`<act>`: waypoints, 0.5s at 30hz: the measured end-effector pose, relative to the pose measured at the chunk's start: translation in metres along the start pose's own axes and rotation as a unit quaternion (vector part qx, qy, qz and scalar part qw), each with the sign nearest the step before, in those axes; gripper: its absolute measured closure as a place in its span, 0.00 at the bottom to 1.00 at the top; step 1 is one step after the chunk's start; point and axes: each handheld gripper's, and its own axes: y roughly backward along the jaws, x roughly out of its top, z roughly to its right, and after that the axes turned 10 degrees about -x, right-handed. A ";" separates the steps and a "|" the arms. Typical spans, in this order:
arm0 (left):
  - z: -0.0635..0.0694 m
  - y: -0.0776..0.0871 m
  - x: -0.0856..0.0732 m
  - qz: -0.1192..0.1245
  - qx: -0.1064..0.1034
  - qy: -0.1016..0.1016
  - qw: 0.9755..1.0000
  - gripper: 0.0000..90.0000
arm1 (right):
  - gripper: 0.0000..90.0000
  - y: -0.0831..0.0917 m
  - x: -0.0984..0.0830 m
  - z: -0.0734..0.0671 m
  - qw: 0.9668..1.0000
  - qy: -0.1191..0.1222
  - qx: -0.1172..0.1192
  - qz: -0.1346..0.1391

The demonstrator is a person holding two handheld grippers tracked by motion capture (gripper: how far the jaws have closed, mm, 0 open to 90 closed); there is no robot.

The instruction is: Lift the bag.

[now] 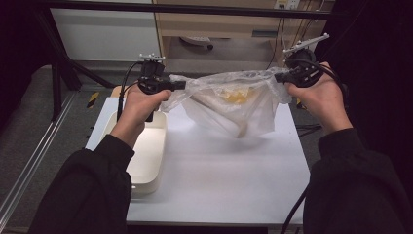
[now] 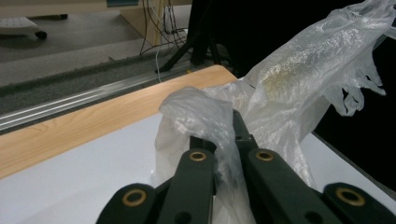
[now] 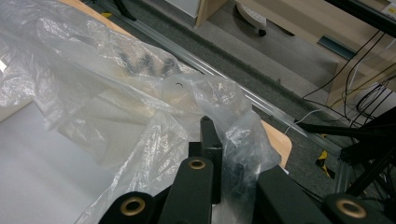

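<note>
With my left gripper (image 1: pixel 181 85) and right gripper (image 1: pixel 278 77) jaws each pinching a plastic bag (image 1: pixel 234 105) edge above the counter (image 1: pixel 219 165), I next carry it level toward the white bin (image 1: pixel 146 161).

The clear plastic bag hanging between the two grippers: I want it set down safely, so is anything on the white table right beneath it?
Nothing visible lies under the clear plastic bag; the white table below it is bare. The white rectangular tub sits off to the left, under the left gripper, apart from the bag. The right gripper clamps the other end.
</note>
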 end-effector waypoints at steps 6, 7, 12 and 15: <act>-0.003 -0.010 0.010 0.019 0.010 -0.008 1.000 1.00 | 1.00 -0.009 0.002 0.007 1.000 -0.008 -0.011 -0.001; -0.004 -0.012 0.012 0.025 0.009 -0.004 1.000 1.00 | 1.00 -0.010 0.003 0.010 1.000 -0.011 -0.013 -0.003; -0.007 -0.018 0.019 0.062 0.020 -0.023 0.998 1.00 | 1.00 -0.012 0.005 0.021 0.999 -0.032 -0.021 0.013; -0.007 -0.022 0.013 0.053 0.032 -0.043 0.997 1.00 | 1.00 -0.013 0.002 0.022 0.999 -0.037 -0.018 0.014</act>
